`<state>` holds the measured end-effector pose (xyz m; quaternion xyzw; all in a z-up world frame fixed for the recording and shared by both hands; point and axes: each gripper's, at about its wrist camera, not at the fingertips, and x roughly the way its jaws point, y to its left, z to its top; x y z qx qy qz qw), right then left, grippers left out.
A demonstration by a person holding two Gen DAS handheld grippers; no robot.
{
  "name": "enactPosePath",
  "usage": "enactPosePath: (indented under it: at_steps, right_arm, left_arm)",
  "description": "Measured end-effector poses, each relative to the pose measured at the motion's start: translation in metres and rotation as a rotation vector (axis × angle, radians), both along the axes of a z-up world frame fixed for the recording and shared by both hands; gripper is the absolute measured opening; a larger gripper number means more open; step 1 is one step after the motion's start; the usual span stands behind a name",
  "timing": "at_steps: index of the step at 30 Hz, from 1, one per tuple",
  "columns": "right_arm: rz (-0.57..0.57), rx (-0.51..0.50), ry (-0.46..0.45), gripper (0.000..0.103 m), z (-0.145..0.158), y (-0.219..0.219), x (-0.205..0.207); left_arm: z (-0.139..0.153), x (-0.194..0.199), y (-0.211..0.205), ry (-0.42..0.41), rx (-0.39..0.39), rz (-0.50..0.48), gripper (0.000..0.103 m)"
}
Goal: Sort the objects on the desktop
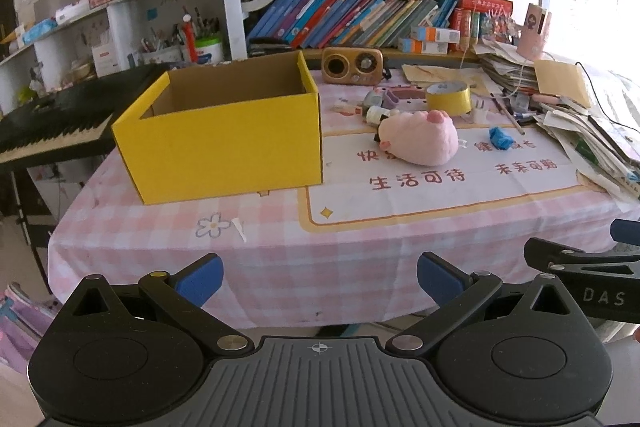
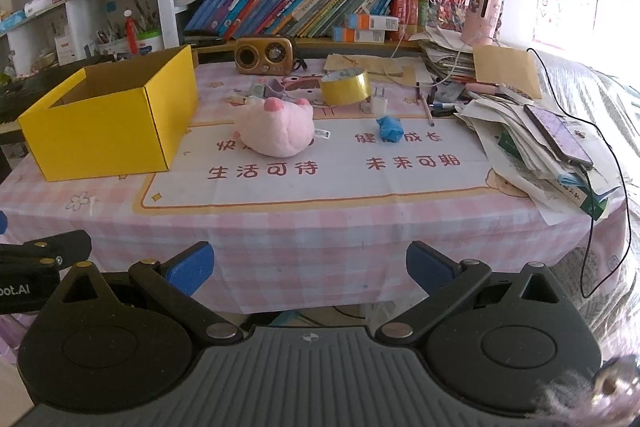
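Observation:
An open yellow cardboard box (image 1: 224, 143) (image 2: 108, 123) stands on the left of the table. A pink plush toy (image 1: 418, 137) (image 2: 274, 129) lies to its right. Behind it sit a roll of yellow tape (image 1: 448, 97) (image 2: 346, 87), a white plug (image 2: 379, 103) and small items. A crumpled blue piece (image 1: 500, 138) (image 2: 389, 129) lies on the white mat (image 2: 320, 183). My left gripper (image 1: 320, 279) and right gripper (image 2: 310, 267) are open and empty, held before the table's front edge.
A gold retro radio (image 1: 352, 65) (image 2: 264, 55) stands at the back. Stacks of papers and a phone (image 2: 558, 135) with a cable fill the right side. A keyboard piano (image 1: 52, 123) is left of the table. Bookshelves rise behind.

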<state>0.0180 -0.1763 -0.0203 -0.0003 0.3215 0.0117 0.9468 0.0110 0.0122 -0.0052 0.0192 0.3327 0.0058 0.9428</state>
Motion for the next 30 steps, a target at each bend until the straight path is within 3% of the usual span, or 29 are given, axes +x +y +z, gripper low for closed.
enactPosePath:
  at_steps: [14,18,30]
  right_arm:
    - [0.000,0.017,0.015,0.103,-0.003,-0.003,0.005]
    - [-0.001,0.045,0.003,0.103,-0.004,-0.008,0.006]
    - [-0.035,0.057,-0.005,0.103,-0.005,-0.028,0.032]
  left_arm:
    - [0.000,0.008,-0.001,-0.032,0.024,0.006,0.103]
    - [-0.003,0.014,0.001,-0.021,-0.013,-0.003,0.103]
    - [-0.006,0.037,-0.024,-0.024,-0.009,-0.054,0.103]
